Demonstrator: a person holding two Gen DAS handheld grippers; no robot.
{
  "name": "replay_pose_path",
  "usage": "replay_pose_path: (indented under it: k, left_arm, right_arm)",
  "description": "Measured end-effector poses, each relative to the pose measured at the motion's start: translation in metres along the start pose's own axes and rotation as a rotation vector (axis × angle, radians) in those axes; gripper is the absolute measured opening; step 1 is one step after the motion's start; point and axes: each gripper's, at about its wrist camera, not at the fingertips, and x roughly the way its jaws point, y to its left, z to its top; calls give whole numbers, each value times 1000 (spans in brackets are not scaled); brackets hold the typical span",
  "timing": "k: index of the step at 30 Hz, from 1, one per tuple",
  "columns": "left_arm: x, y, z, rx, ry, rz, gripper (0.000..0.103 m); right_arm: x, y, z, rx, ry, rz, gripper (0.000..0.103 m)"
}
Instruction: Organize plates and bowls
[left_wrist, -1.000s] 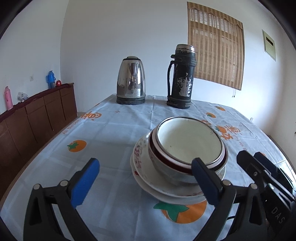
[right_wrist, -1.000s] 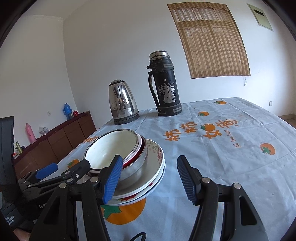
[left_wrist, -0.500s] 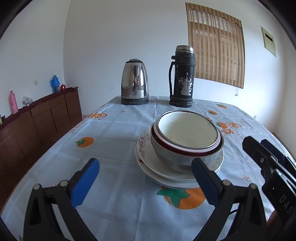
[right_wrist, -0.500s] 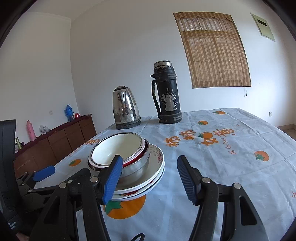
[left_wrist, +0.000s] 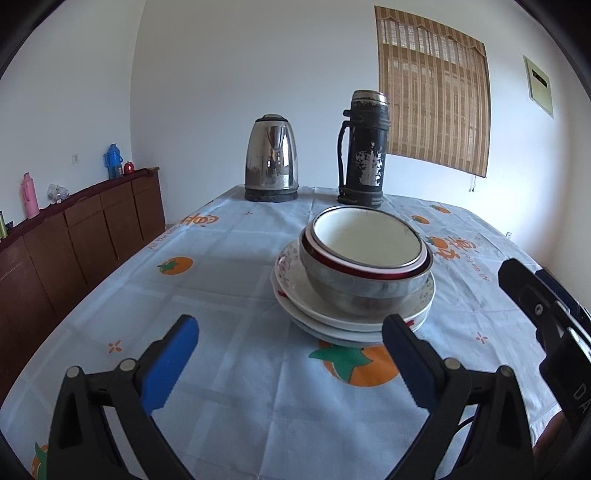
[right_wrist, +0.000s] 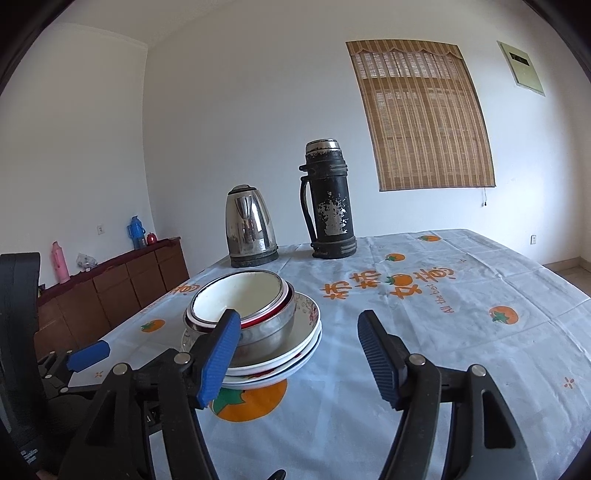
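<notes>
Nested bowls (left_wrist: 365, 240) sit on a pile of white plates (left_wrist: 332, 321) in the middle of the table: a white bowl inside a red-rimmed one inside a metal one. My left gripper (left_wrist: 291, 358) is open just short of the pile, nothing between its blue pads. The right gripper's black body (left_wrist: 535, 306) shows at the right edge. In the right wrist view the bowls (right_wrist: 240, 295) and plates (right_wrist: 295, 343) lie left of centre. My right gripper (right_wrist: 299, 350) is beside the pile, jaws opening and empty, its left pad overlapping the bowls in the picture.
A steel kettle (left_wrist: 271, 158) and a worn black flask (left_wrist: 364, 147) stand at the table's far end. The tablecloth (left_wrist: 229, 280) is pale with orange fruit prints. A brown sideboard (left_wrist: 74, 236) with small bottles runs along the left wall.
Both grippers have drawn back from the stack, which now looks smaller and farther off. The right gripper's jaws stand slightly wider. The bowls and plates have not moved.
</notes>
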Motion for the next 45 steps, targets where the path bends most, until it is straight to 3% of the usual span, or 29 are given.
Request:
replay_pose_path:
  k: [16,30,45]
  left_arm:
    - [-36,9,-12,-11,51,21,101]
    - [-77,13,-21,0,72,17,101]
    - [-142,14,-19,23,-18,5,102]
  right_arm:
    - [-46,-6,-17,150,42,8,68]
    - [-101,9,-11,132,-5,-24,69]
    - [-161,20,2,132,-69,-26,74]
